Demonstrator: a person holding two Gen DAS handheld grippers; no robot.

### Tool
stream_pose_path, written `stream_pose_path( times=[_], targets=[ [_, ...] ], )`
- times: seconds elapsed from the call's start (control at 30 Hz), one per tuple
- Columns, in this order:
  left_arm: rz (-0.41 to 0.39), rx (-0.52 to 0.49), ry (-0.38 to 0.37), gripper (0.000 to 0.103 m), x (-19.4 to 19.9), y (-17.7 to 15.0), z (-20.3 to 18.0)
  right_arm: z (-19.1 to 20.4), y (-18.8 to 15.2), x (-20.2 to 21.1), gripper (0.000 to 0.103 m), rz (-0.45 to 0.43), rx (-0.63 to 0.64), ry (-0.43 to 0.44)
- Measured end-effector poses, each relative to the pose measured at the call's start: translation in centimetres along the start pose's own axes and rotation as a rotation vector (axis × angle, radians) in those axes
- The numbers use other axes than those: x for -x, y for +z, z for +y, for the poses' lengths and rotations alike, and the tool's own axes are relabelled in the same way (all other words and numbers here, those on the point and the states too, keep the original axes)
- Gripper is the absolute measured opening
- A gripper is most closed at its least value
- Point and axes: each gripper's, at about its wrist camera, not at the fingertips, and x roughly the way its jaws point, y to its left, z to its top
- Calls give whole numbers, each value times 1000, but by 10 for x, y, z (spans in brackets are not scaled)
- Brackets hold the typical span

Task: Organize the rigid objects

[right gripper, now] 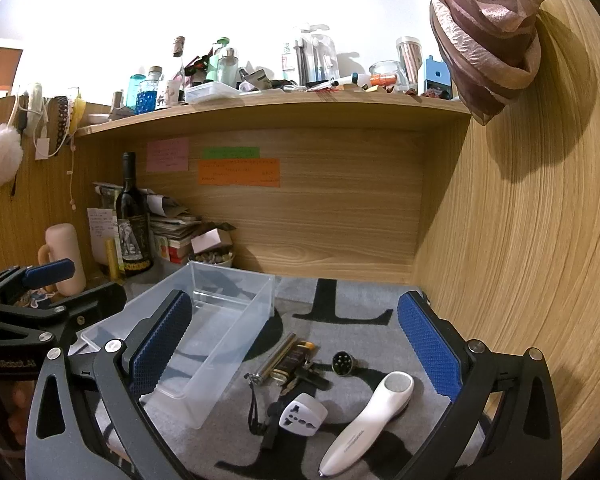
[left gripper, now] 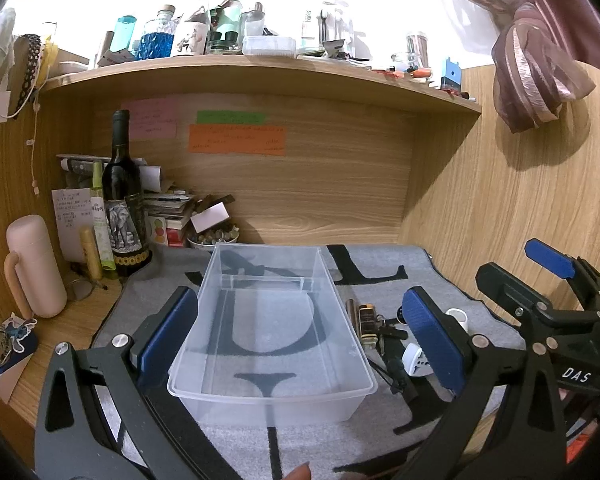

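A clear plastic bin (left gripper: 272, 392) stands empty on the grey mat (left gripper: 380, 264); it also shows in the right wrist view (right gripper: 204, 344). My left gripper (left gripper: 300, 336) is open, its pads on either side of the bin. My right gripper (right gripper: 296, 340) is open above a cluster right of the bin: a white travel adapter (right gripper: 302, 420), a white handheld device (right gripper: 368, 424), a brass flashlight (right gripper: 278, 360), a dark lighter-like box (right gripper: 294, 362), a round black part (right gripper: 342, 362) and a black strap (right gripper: 254, 408). The right gripper shows in the left wrist view (left gripper: 548, 280).
A wine bottle (left gripper: 122, 196), pink flask (left gripper: 34, 268), stacked papers (left gripper: 168, 208) and a bowl of pebbles (left gripper: 214, 238) crowd the back left corner. A cluttered shelf (left gripper: 260, 64) hangs overhead. A wooden wall (right gripper: 520, 240) closes the right side.
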Motion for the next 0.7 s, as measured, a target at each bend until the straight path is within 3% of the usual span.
stream_pose_path(
  times=[0.7],
  targets=[
    [1,-4,0,103,-3,2,1,1,1,-2,103,6,8,4]
  ],
)
